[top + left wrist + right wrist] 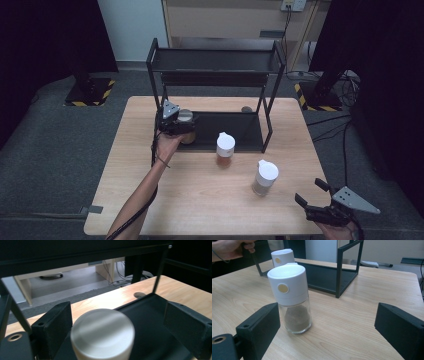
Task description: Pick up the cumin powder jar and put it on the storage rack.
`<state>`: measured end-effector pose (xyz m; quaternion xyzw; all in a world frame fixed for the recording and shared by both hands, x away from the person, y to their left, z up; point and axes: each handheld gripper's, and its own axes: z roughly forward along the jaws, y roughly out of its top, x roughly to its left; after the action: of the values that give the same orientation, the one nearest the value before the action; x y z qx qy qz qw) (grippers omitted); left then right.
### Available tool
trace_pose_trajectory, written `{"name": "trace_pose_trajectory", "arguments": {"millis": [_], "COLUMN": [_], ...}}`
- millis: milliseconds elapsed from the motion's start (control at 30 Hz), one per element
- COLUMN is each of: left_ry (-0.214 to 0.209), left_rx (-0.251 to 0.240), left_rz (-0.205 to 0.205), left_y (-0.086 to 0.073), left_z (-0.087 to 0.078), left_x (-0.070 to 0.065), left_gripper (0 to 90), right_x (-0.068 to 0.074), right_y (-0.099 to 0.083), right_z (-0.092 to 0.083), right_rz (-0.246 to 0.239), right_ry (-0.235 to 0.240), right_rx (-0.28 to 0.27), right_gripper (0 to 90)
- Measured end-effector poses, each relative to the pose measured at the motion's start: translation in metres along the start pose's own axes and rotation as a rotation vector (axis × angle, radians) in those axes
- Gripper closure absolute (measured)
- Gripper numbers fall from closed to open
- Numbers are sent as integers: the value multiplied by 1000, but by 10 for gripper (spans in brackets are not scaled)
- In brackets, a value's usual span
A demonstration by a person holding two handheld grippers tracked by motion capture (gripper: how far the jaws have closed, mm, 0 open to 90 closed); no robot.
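Left claw (186, 122) is at the left end of the black rack's (272, 62) lower tray, jaws spread with a white-lidded jar (185, 118) between them. In the left gripper view the jar lid (103, 333) sits between the jaws, closer to the left jaw; whether that jaw touches it I cannot tell, and there is a clear gap to the right jaw. Jar appears to stand on the lower tray (150, 322), which runs ahead and to the right of the claw.

Right claw (312, 195) is at the near right corner of the table (130, 165), jaws spread wide, holding nothing. In the right gripper view a glass shaker (290, 296) with a white cap and brown powder stands upright on the table just ahead of the left jaw, not touched. A second white-capped shaker (282, 257) stands farther ahead, near the rack's front edge. Rack post (340, 272) stands ahead, between the two jaws' lines.

From above, the two shakers (265, 177) (225, 149) lie between the two claws, well apart from each other.
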<state>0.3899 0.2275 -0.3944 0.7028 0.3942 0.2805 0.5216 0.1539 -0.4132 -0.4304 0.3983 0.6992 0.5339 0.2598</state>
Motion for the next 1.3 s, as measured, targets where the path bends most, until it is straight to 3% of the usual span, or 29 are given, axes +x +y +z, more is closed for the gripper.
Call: {"name": "trace_pose_trajectory", "arguments": {"millis": [233, 333, 433, 767, 1067, 1200, 1300], "left_ry": [-48, -64, -100, -189, -263, -282, -305], "left_rx": [10, 1, 13, 30, 26, 15, 2], "left_rz": [31, 24, 41, 80, 91, 118, 97], "left_y": [16, 22, 33, 47, 46, 41, 34], "left_z": [-17, -26, -38, -70, -93, -105, -114], "left_x": [1, 3, 2, -3, -2, -6, -5], "left_gripper": [55, 30, 18, 19, 20, 20, 20], "right_x": [1, 0, 1, 1, 2, 2, 2], "right_y": [0, 0, 0, 1, 1, 1, 1], "right_z": [0, 0, 0, 0, 1, 0, 1], "right_rz": [-1, -4, -7, -6, -7, -7, -8], "right_ry": [-2, -3, -3, -4, -8, -9, -10], "right_rx": [1, 1, 1, 2, 4, 3, 5], "right_gripper": [67, 67, 67, 67, 66, 66, 66]}}
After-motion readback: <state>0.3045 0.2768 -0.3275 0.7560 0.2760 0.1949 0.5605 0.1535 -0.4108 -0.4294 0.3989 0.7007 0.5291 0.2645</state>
